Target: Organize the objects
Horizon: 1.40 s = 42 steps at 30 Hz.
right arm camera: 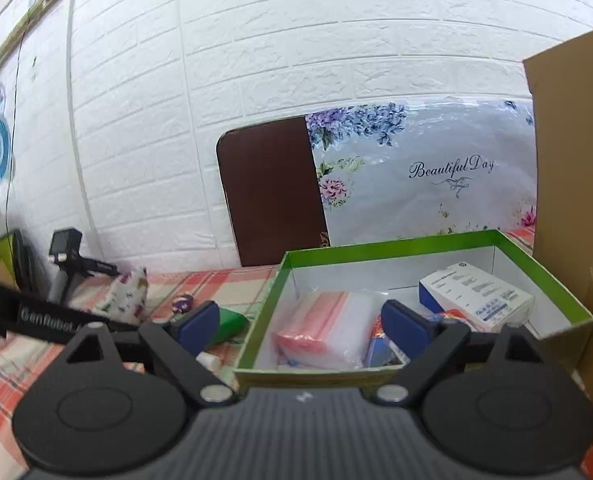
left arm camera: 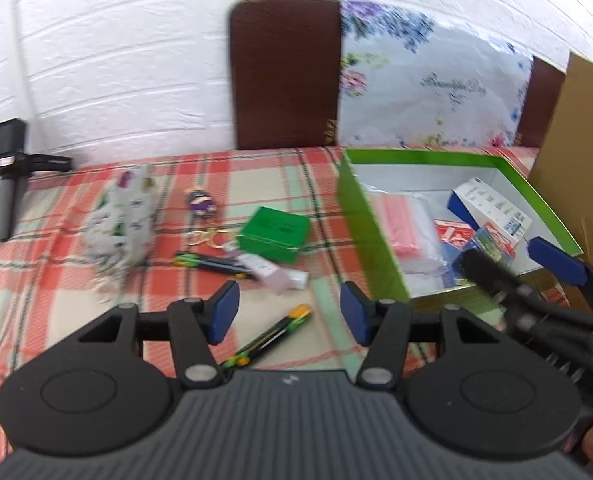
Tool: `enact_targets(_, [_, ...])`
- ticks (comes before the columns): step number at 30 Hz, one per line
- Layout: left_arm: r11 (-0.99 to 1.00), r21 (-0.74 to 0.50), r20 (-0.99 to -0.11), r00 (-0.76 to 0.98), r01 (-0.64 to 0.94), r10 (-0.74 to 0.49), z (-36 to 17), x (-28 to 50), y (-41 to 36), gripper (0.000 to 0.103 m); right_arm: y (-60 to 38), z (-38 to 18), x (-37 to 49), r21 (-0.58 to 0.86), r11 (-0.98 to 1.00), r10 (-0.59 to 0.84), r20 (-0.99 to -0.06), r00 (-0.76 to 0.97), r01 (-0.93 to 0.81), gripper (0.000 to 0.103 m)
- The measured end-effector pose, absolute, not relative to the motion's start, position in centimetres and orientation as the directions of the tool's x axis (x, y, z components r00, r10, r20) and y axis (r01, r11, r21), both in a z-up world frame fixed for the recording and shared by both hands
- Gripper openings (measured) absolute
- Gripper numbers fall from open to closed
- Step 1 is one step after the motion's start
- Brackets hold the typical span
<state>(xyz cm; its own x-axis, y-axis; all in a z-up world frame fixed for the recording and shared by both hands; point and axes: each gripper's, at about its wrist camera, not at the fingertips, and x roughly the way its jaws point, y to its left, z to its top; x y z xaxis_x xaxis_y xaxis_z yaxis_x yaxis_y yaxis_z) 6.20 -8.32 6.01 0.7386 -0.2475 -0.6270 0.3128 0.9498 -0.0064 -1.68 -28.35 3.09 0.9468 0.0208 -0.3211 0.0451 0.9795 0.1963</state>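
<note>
Left hand-held gripper [left arm camera: 289, 312] half open, nothing between fingers, over checked bench [left arm camera: 48, 304]. Pen [left arm camera: 270, 336] lies on bench under it. Right hand-held gripper [right arm camera: 300, 326] wide open, holds nothing, at near wall of green box [right arm camera: 396, 248]. Box sits at right end of bench; pink bag [right arm camera: 324, 328] and white carton [right arm camera: 476, 296] inside. Small green box [left arm camera: 276, 232], tube [left arm camera: 274, 274], second pen [left arm camera: 208, 262], keychain [left arm camera: 202, 204], cloth pouch [left arm camera: 122, 216] lie left of box.
</note>
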Motion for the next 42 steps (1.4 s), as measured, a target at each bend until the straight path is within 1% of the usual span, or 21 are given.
enact_targets(3, [0.957, 0.002, -0.607, 0.761, 0.289, -0.229, 6.4, 4.7, -7.2, 0.059, -28.5, 3.9, -3.4, 0.259, 0.963, 0.013, -0.304, 0.952, 0.07, 0.09])
enact_targets(5, [0.962, 0.004, -0.595, 0.774, 0.273, -0.217, 6.6, 3.6, -6.5, 0.065, -28.5, 4.3, -4.6, 0.278, 0.956, -0.003, -0.294, 0.956, 0.088, 0.09])
enact_targets(6, [0.965, 0.007, -0.586, 0.783, 0.263, -0.209, 6.7, 3.0, -6.4, 0.07, -28.3, 4.5, -5.2, 0.28, 0.955, -0.008, -0.29, 0.957, 0.093, 0.09])
enact_targets(7, [0.967, 0.015, -0.577, 0.792, 0.254, -0.199, 6.7, 2.4, -6.1, 0.072, -28.1, 4.7, -5.8, 0.277, 0.956, -0.008, -0.288, 0.958, 0.092, 0.09])
enact_targets(11, [0.97, 0.019, -0.552, 0.811, 0.243, -0.192, 6.8, 0.0, -5.3, 0.073, -26.7, 5.2, -8.4, 0.265, 0.96, -0.011, -0.278, 0.961, 0.087, 0.091])
enact_targets(13, [0.973, 0.022, -0.542, 0.82, 0.231, -0.183, 6.7, -1.1, -4.9, 0.078, -26.2, 5.3, -9.6, 0.257, 0.963, -0.004, -0.273, 0.962, 0.077, 0.091])
enact_targets(16, [0.974, 0.041, -0.528, 0.833, 0.221, -0.167, 6.4, -2.8, -4.5, 0.079, -25.5, 5.5, -11.3, 0.246, 0.968, 0.01, -0.261, 0.965, 0.056, 0.091])
enact_targets(17, [0.974, 0.046, -0.524, 0.836, 0.22, -0.164, 6.4, -3.2, -4.3, 0.083, -25.2, 5.6, -11.7, 0.237, 0.97, 0.012, -0.258, 0.966, 0.051, 0.091])
enact_targets(18, [0.975, 0.048, -0.52, 0.839, 0.216, -0.161, 6.3, -3.4, -4.2, 0.09, -25.0, 5.8, -12.2, 0.229, 0.972, 0.012, -0.253, 0.967, 0.047, 0.091])
enact_targets(19, [0.976, 0.05, -0.515, 0.843, 0.213, -0.157, 6.3, -3.7, -4.1, 0.095, -24.7, 5.9, -12.6, 0.219, 0.975, 0.011, -0.248, 0.969, 0.045, 0.092])
enact_targets(23, [0.974, 0.075, -0.498, 0.854, 0.216, -0.151, 6.5, -3.8, -4.5, 0.098, -23.9, 6.6, -13.0, 0.17, 0.985, -0.001, -0.219, 0.976, 0.039, 0.093])
enact_targets(25, [0.974, 0.082, -0.496, 0.856, 0.21, -0.143, 6.5, -3.8, -4.8, 0.103, -23.9, 6.7, -12.5, 0.171, 0.985, 0.003, -0.218, 0.976, 0.035, 0.093])
enact_targets(32, [0.976, 0.1, -0.515, 0.849, 0.195, -0.117, 6.0, -3.1, -5.6, 0.103, -25.1, 6.5, -10.9, 0.197, 0.98, 0.007, -0.209, 0.978, 0.035, 0.094])
enact_targets(36, [0.977, 0.085, -0.536, 0.836, 0.194, -0.119, 5.5, -2.6, -6.2, 0.103, -25.7, 5.6, -10.1, 0.202, 0.979, 0.011, -0.239, 0.971, 0.039, 0.094])
enact_targets(39, [0.974, 0.107, -0.549, 0.829, 0.197, -0.107, 5.1, -2.2, -6.8, 0.103, -26.1, 4.8, -9.3, 0.215, 0.976, 0.024, -0.264, 0.964, 0.035, 0.094])
enact_targets(42, [0.972, 0.135, -0.561, 0.823, 0.194, -0.086, 4.7, -1.7, -7.3, 0.103, -26.4, 4.5, -8.6, 0.224, 0.974, 0.036, -0.264, 0.964, 0.025, 0.094])
